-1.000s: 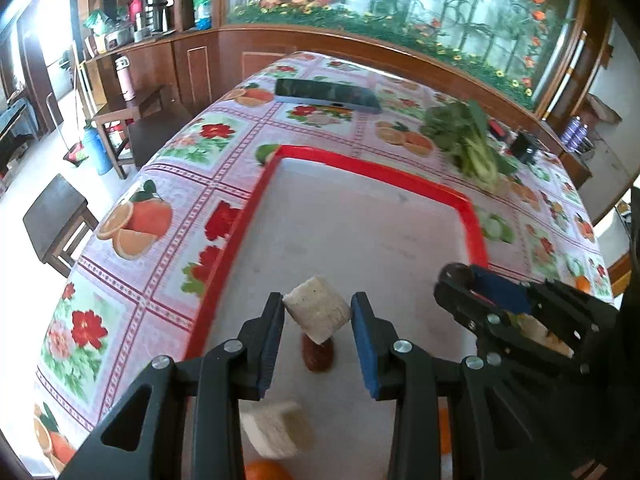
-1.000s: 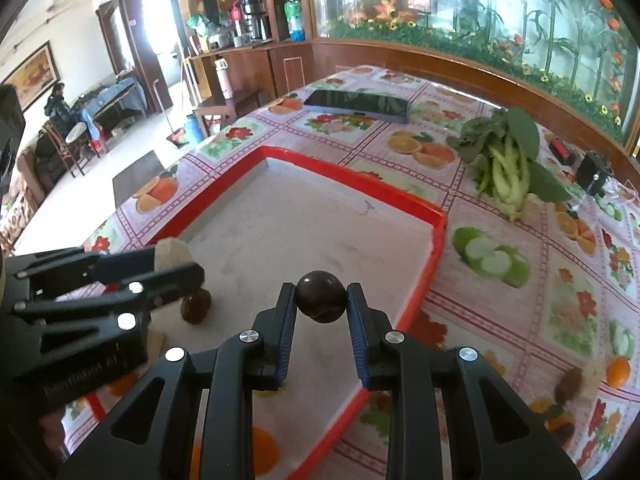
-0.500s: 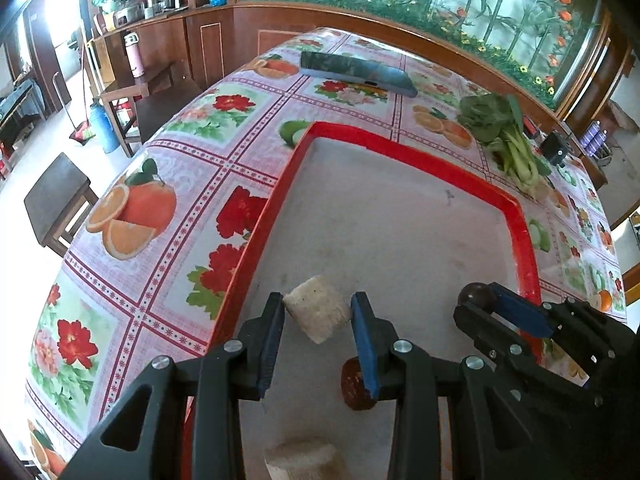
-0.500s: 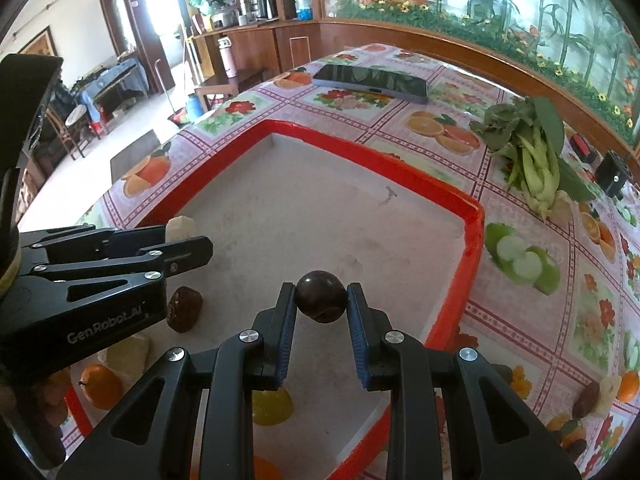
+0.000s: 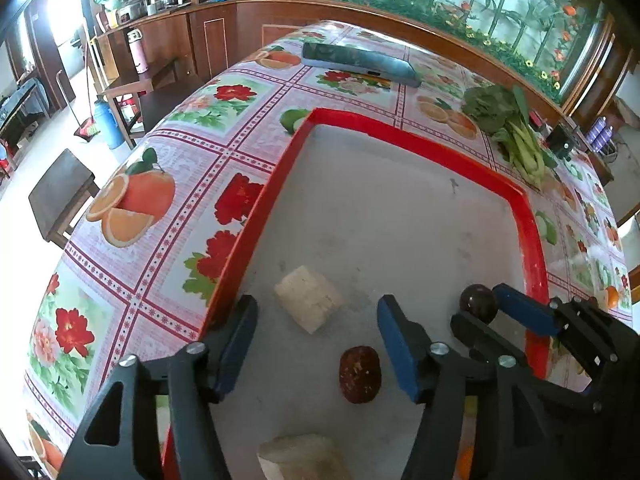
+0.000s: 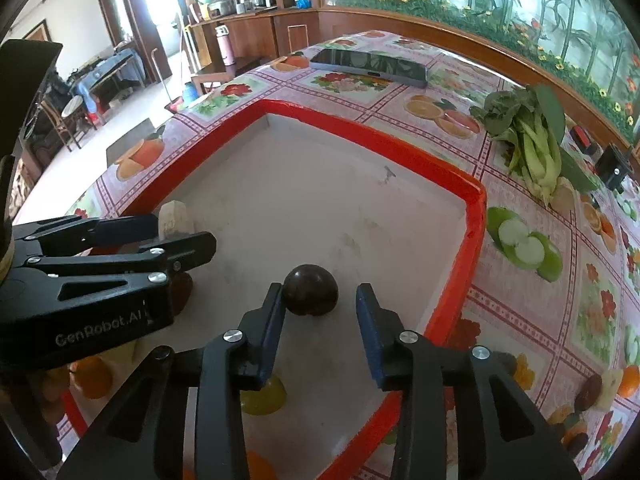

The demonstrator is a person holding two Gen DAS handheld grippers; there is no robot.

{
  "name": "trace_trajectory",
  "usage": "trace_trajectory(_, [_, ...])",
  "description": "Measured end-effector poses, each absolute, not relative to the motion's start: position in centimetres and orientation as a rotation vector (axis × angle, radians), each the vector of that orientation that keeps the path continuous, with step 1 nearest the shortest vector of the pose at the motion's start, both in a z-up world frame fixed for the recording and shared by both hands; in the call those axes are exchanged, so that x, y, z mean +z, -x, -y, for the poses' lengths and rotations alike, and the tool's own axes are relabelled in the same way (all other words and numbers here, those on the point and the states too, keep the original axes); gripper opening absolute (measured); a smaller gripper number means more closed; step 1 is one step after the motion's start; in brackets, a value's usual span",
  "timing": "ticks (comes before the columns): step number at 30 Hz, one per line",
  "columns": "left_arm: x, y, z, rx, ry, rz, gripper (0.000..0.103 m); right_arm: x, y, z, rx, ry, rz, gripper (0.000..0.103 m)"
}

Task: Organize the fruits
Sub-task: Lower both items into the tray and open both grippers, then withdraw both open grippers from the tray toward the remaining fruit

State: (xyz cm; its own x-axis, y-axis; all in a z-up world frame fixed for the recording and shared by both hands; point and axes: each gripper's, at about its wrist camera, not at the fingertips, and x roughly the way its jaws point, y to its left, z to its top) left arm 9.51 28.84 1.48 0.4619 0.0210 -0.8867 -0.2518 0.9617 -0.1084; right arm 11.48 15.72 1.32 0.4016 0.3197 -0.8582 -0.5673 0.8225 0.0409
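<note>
Fruit lay scattered on the white floor of the red-rimmed tray [image 5: 532,236], which sat on the surface under a flower-and-orange printed cloth [image 5: 132,204]. In the left wrist view the left tool [image 5: 314,320] was low in the frame, its jaws opening and released; the pale cube of fruit [image 5: 308,298] rested on the tray floor between the blue pads, touching neither. A dark reddish fruit [image 5: 359,374] lay just below it, and another pale chunk [image 5: 304,456] sat at the bottom edge. In the right wrist view the right tool [image 6: 320,312] stood at lower centre, jaws opening; the dark round fruit [image 6: 310,290] sat on the tray against the left pad, clear of the right. A yellow-green fruit [image 6: 266,398] lay beneath. Leafy greens [image 6: 528,140] and a phone [image 6: 368,66] lay on the cloth beyond the tray.
</note>
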Motion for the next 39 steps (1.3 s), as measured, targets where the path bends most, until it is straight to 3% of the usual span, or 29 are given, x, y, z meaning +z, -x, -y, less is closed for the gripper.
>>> trace_trajectory(7, [1.9,-8.8,-28.3,0.177,0.234,-1.081,0.083,1.6,-11.1,-15.3,0.540,0.303,-1.010,0.049])
trace_trajectory(13, [2.1,-8.1,-28.0,0.173,0.256,-1.086,0.088,2.1,-10.0,-15.3,0.541,0.339,-0.996,0.053])
trace_trajectory(18, [2.4,-7.1,-27.6,0.186,0.268,-1.070,0.092,2.8,-8.7,-15.1,0.535,0.355,-0.970,0.065])
trace_trajectory(23, [2.7,-6.0,-27.1,0.194,0.296,-1.056,0.094,3.6,-7.4,-14.7,0.538,0.368,-0.950,0.068])
trace_trajectory(26, [2.9,-5.4,-26.6,0.198,0.301,-1.048,0.094,3.9,-6.6,-14.3,0.522,0.383,-0.934,0.076])
trace_trajectory(39, [4.2,-2.7,-23.4,0.218,0.299,-1.007,0.098,5.0,-3.7,-9.8,0.530,0.323,-0.945,0.076])
